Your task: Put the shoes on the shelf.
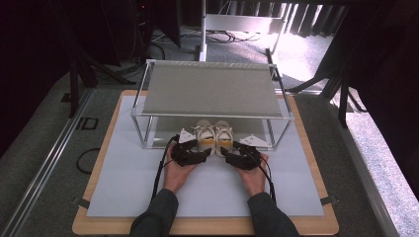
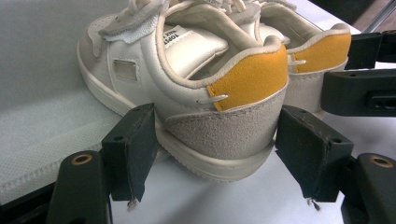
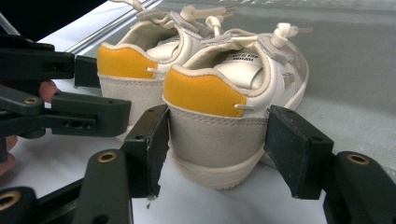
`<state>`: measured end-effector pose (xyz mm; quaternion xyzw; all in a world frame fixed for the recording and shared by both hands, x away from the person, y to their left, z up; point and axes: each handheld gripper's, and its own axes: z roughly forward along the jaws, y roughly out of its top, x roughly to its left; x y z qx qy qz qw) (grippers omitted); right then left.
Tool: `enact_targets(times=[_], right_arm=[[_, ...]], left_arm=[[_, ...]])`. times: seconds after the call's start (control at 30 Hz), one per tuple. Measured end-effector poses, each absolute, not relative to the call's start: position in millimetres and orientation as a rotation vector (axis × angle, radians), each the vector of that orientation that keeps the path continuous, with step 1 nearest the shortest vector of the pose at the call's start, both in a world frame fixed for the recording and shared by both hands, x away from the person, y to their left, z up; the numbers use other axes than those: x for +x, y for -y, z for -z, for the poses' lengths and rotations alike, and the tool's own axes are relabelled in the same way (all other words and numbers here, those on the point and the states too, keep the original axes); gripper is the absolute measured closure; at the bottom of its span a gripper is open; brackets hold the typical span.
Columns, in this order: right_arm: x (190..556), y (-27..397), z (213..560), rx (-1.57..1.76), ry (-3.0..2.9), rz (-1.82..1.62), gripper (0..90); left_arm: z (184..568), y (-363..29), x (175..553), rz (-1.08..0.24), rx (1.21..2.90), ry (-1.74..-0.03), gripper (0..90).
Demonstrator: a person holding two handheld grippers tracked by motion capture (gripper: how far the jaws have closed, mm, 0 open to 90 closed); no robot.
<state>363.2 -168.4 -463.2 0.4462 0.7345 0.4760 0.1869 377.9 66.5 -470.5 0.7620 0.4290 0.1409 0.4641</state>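
Gripping heels: left gripper point(image 2: 217, 158) clamping left sneaker point(image 2: 196, 88), right gripper point(image 3: 217, 154) clamping right sneaker point(image 3: 233, 88) (pads touching suede); squeezing evenly, pulling level from shelf point(image 1: 212, 89).

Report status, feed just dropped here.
Left gripper on left shoe heel, right gripper on right shoe heel. Shoes under rack. Nothing blocking.

In the frame's centre you have a wooden table point(image 1: 99, 195) covered by a white mat point(image 1: 123, 187). On the mat stand a metal rack point(image 1: 212, 89) and, under its shelf, two shoes point(image 1: 213, 136) side by side.
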Motion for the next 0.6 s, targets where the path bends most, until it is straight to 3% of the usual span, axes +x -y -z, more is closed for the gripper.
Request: enact_targets(times=[0.6], right_arm=[[387, 160, 460, 1.225, -2.049, -1.301, 40.4]], left_arm=[[470, -68, 403, -0.374, 1.878, -1.055, 30.7]])
